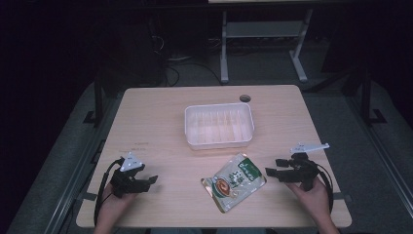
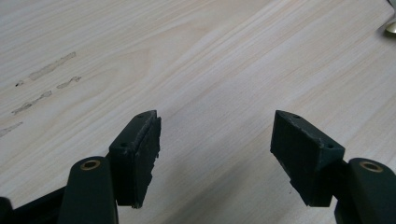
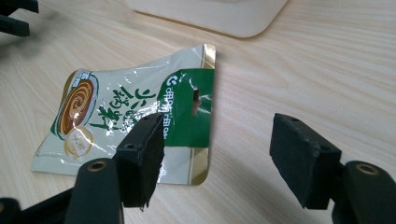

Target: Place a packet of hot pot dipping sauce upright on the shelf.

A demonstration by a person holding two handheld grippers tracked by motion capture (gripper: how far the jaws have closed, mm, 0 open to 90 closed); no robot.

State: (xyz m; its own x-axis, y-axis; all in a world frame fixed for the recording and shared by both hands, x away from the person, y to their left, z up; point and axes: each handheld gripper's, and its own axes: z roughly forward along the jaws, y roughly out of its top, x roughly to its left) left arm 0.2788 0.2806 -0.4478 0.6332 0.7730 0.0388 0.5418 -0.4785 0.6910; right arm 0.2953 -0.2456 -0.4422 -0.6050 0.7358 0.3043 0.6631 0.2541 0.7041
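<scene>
table (image 1: 160,112): light wood | on it: white tray (image 1: 219,141), snack pouch (image 1: 234,181)

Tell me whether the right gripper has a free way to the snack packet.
Probably yes: the right gripper is open and aimed at the snack packet, which lies flat on the table with nothing between them.

1. Beyond the right gripper (image 3: 217,154), the white tray (image 3: 210,14) is cut off by the top edge.
2. Its near jaw covers part of the snack packet (image 3: 116,112); the packet's print is too small to read.
3. A pale object (image 2: 390,28) far right of the left gripper (image 2: 215,154) is cropped and unidentifiable.
</scene>
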